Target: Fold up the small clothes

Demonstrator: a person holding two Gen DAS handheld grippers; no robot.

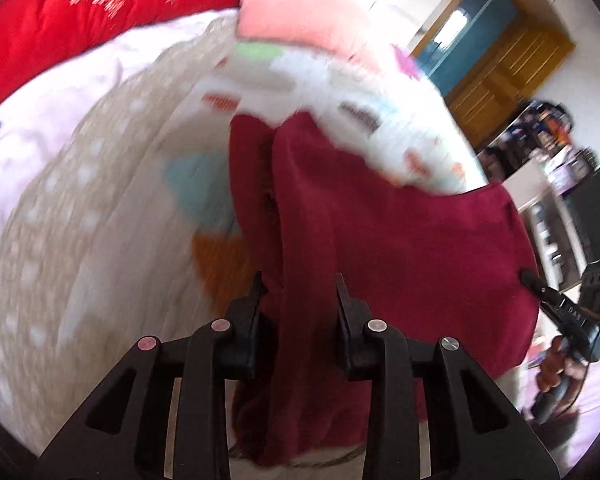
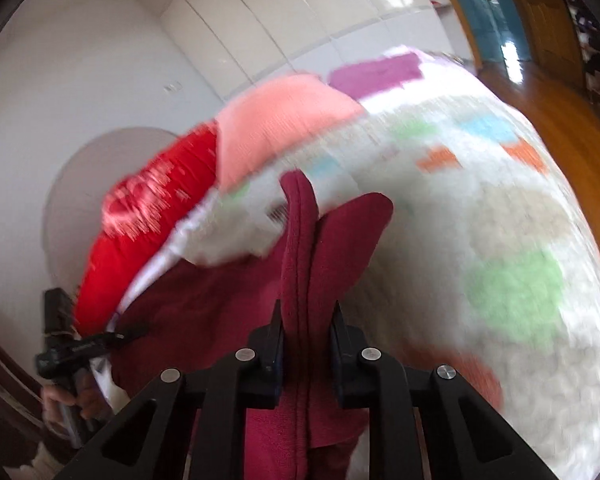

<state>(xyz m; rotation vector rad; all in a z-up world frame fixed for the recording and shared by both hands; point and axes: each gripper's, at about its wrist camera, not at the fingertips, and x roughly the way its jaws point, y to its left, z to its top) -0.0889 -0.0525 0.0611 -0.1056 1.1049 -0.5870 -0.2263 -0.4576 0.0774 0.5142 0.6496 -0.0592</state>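
Both claws pinch the maroon garment (image 1: 400, 248): left claw (image 1: 300, 292) and right claw (image 2: 306, 320) closed on opposite edges, cloth stretched between them above the bed (image 1: 100, 200) (frames blurred).

Bed, blurred in both views, covered across its middle by a fluffy white blanket (image 2: 440, 208) with green, blue, orange, beige and purple patches. Beside that blanket in the left wrist view, a beige cover (image 1: 80, 220) speckled with pale dots, lying flat on the bed. Beyond the beige cover, a plain white sheet (image 1: 52, 120), partly tucked under a red quilt (image 1: 80, 12) with a white print. Touching the quilt's end, a salmon-pink pillow (image 1: 300, 12), resting on the patched blanket's far edge. Over the blanket's near part, a dark red garment (image 1: 420, 260); contact with the bed impossible to tell.
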